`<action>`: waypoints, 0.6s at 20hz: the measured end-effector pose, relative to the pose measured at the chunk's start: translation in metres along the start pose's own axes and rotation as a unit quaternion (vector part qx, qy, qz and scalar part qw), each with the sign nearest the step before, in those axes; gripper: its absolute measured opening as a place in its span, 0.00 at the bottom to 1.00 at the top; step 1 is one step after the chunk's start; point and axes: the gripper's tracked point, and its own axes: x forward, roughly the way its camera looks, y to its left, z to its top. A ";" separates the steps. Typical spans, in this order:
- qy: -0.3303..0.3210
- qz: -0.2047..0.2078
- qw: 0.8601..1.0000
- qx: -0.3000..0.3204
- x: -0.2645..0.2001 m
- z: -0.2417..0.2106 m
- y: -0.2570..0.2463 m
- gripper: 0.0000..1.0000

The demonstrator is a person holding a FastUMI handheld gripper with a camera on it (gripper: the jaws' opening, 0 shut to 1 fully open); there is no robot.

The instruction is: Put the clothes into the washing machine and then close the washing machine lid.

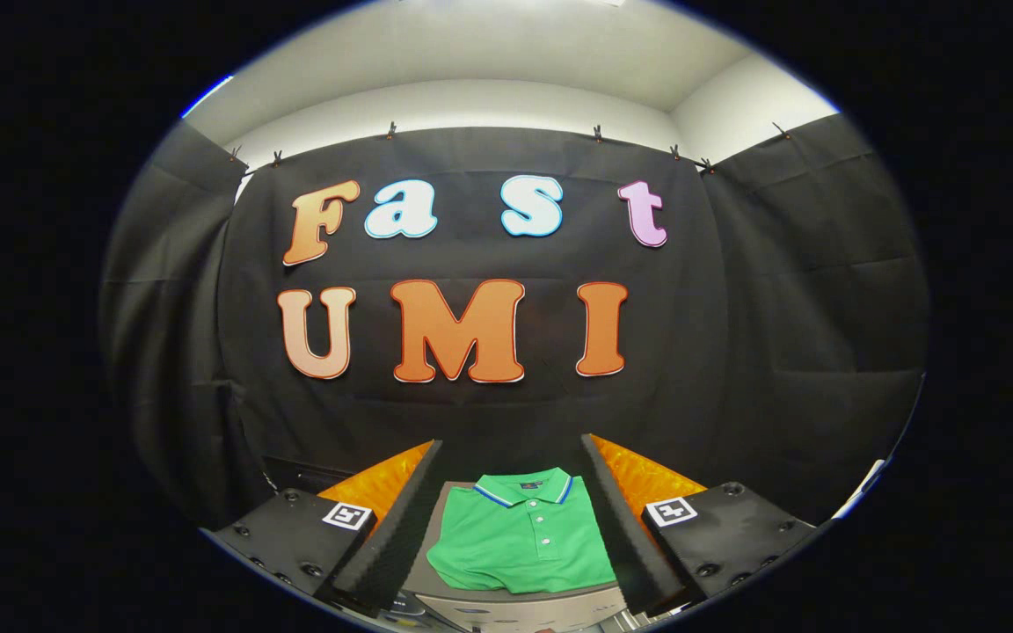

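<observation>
Tool (513, 527) fingers spread wide, released, flanking the folded green polo shirt (520, 541) without contact. Lower straight onto the near shirt fold, then pinch several layers together.

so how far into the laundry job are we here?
Nothing looks done yet. The green polo shirt lies folded flat on a grey surface, collar buttoned, apparently untouched. In hand: the tool hangs above it, fingers spread wide to either side, not touching the cloth. Left: grasp the shirt, load it into the washer, close the lid.
</observation>
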 end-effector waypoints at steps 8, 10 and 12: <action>0.036 0.002 0.999 0.003 0.035 -0.022 -0.013 0.97; 0.047 -0.002 0.999 0.003 0.052 -0.031 -0.019 0.98; 0.067 -0.004 0.998 0.000 0.072 -0.046 -0.025 0.98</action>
